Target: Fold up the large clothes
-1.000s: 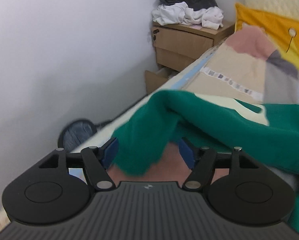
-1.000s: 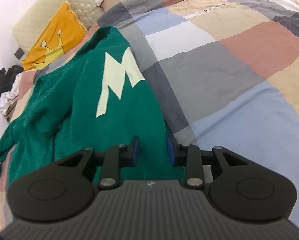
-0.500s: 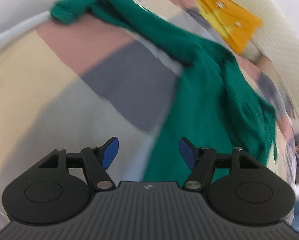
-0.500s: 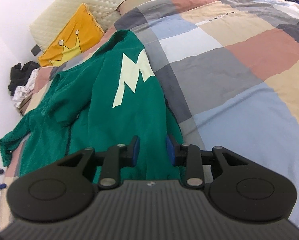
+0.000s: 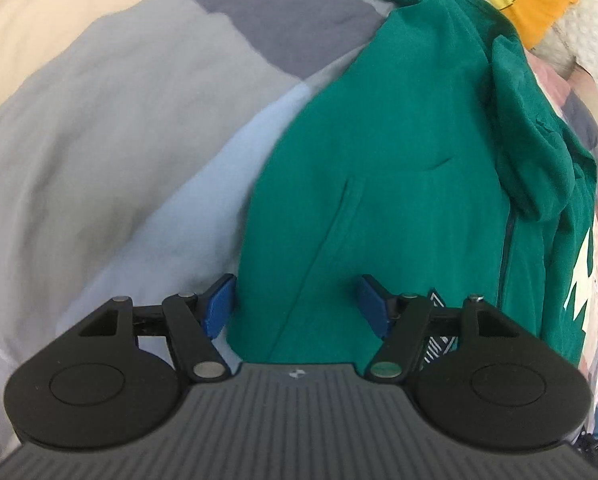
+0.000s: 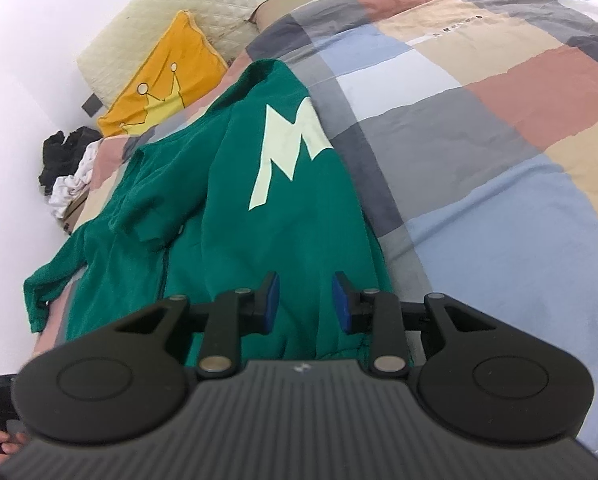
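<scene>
A: Two grippers, one hoodie (image 6: 235, 208). Where does it lie?

B: Spread lengthwise on the bed (image 6: 499, 128), hem toward the cameras, hood toward the yellow pillow (image 6: 159, 84) at 11 o'clock in the right view. The pale letter sits on the panel at 12 o'clock from the right gripper (image 6: 305, 304). One sleeve trails off at 9 o'clock toward the bed's edge.

A: And the left gripper (image 5: 295, 306)?

B: Spread wide, nothing held. Its left pad (image 5: 218, 306) is just beside the hoodie's left edge, over the quilt; the right pad hovers over green cloth. I cannot tell if either touches.

A: The right one?

B: Partly open, a narrower gap. Cloth shows between the pads (image 6: 270, 300), but they are not pinching it as far as I can see.

A: So what is the step, do you think?

B: Taking hold of the two hem corners, I'd judge, to square the body before folding. It looks early: the sleeve is still out and the fabric is rumpled near the zip.

A: How to do it well?

B: Bring each gripper down onto its own corner, catch both layers, then close. Pull the hem taut toward 6 o'clock so the creases run out. The left one should shift slightly toward 3 o'clock, or it may close on quilt instead of hem.
</scene>
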`<state>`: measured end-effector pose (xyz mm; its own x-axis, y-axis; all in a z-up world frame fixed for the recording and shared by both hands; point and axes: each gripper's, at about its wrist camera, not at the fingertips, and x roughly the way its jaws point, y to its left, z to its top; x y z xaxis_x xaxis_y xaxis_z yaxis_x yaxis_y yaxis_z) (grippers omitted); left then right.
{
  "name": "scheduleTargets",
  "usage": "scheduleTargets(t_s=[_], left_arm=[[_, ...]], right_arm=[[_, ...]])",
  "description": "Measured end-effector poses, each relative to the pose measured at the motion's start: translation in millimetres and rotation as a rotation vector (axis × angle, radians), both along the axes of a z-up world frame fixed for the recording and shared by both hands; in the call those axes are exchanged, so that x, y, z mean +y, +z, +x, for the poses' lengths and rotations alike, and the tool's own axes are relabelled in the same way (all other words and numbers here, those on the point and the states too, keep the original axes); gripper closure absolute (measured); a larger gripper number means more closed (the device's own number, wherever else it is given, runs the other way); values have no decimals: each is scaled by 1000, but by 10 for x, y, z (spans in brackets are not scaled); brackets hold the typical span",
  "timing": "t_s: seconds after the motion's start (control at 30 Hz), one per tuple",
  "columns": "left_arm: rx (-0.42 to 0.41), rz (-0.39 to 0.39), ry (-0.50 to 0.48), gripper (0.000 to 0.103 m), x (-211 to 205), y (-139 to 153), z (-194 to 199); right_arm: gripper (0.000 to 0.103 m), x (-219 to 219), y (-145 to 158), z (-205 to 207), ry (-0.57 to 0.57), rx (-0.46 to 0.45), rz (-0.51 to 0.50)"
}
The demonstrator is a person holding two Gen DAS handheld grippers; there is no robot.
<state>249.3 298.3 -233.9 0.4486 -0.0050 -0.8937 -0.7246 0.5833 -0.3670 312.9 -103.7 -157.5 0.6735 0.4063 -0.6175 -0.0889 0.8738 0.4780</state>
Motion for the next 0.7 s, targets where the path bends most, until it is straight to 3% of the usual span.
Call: scheduleTargets(t_s=[0.03, 0.1, 0.17, 0.27, 0.43, 0.53, 0.57, 0.6, 0.67, 0.7], left_arm=[[4, 9, -2, 36, -19, 7, 1], [23, 44, -23, 66, -16, 46, 12], [-1, 40, -29, 83, -13, 104, -48], [-18, 110, -53, 93, -24, 291, -105], [25, 158, -71, 93, -87, 308, -149], [40, 218, -115, 88, -195, 339, -85], [52, 239, -127, 79, -220, 351, -65], [67, 241, -136, 63, -243, 368, -67], [64, 212, -150, 45, -258, 380, -110], [59, 208, -156, 41, -282, 426, -145]], right_arm=[[70, 8, -1, 6, 4, 1, 2], [70, 11, -11, 24, 14, 7, 19], [70, 21, -13, 36, 24, 8, 31], [70, 38, -20, 33, 46, 9, 41], [70, 21, -29, 46, 66, 23, 53], [70, -14, -27, 51, 65, 27, 60], [70, -25, -30, 48, 63, 30, 58], [70, -38, -35, 47, 61, 35, 56], [70, -77, -43, 47, 53, 46, 65], [70, -103, -44, 52, 47, 50, 77]])
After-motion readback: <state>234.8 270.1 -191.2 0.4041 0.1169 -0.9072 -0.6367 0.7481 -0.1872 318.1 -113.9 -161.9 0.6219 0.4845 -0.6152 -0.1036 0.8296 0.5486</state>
